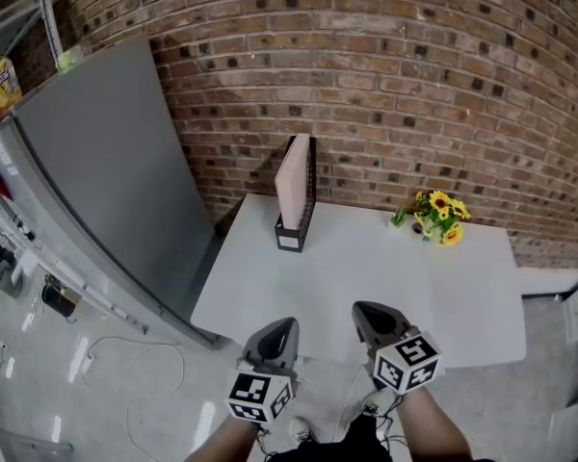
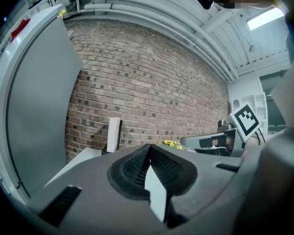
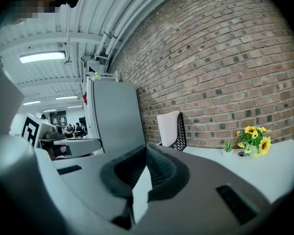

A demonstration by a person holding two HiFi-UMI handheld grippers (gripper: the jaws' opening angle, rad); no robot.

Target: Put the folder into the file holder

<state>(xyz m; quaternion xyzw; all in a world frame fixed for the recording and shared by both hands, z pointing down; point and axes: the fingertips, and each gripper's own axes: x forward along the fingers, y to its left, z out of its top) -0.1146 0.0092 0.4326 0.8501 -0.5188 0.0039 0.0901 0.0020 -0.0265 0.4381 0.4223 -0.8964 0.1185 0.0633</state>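
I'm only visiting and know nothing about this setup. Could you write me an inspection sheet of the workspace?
Surface: white rectangular table.
Job's things: black mesh file holder upright at the table's far left corner; pale pink folder already standing in it.
Clutter: small bunch of yellow sunflowers near the far right edge.
Grippers: left gripper and right gripper both shut and empty, by the near edge.
Cables: thin white cable on the floor to the left.
Surroundings: red brick wall; tall grey cabinet on the left.
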